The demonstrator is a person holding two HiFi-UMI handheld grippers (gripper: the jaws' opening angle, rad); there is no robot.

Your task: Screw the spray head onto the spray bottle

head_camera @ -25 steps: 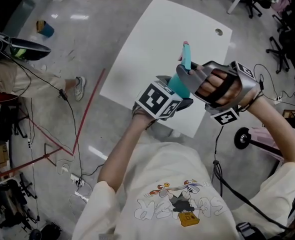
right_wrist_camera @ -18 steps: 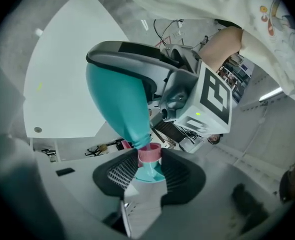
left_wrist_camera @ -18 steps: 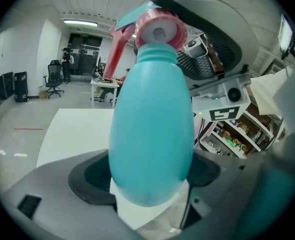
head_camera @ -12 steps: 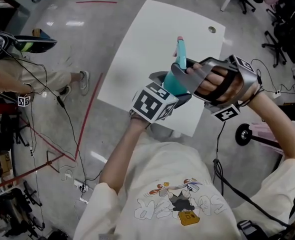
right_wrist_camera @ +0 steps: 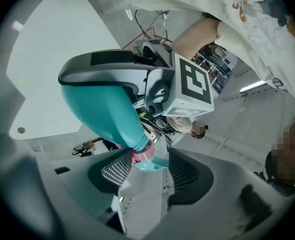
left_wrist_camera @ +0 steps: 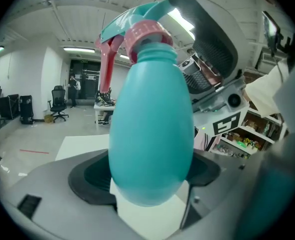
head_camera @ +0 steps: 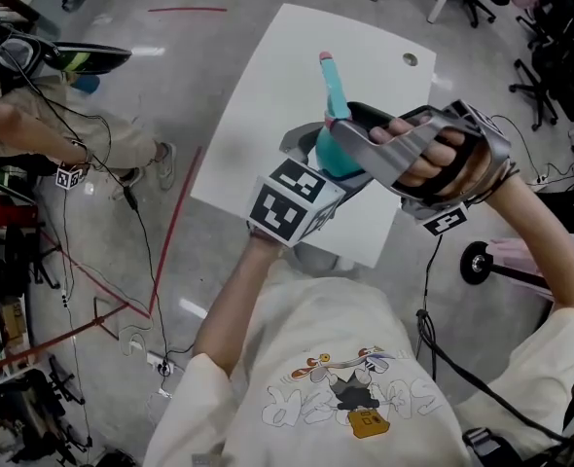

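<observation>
Teal bottle (head_camera: 332,151), held up over the counter (head_camera: 268,105), is clamped in the left gripper (left_wrist_camera: 150,176) fingers, while the right gripper (right_wrist_camera: 142,168) fingers have just been opening around its pink collar (right_wrist_camera: 142,155), likely mid-screwing: next, re-close and twist.

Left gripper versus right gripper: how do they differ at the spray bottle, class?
The left gripper is clamped on the body of the spray bottle; the right gripper's jaws have just been opening, loose around the pink collar. The left gripper takes the wide belly, the right gripper the narrow neck below the spray head. Both meet on one bottle.
</observation>
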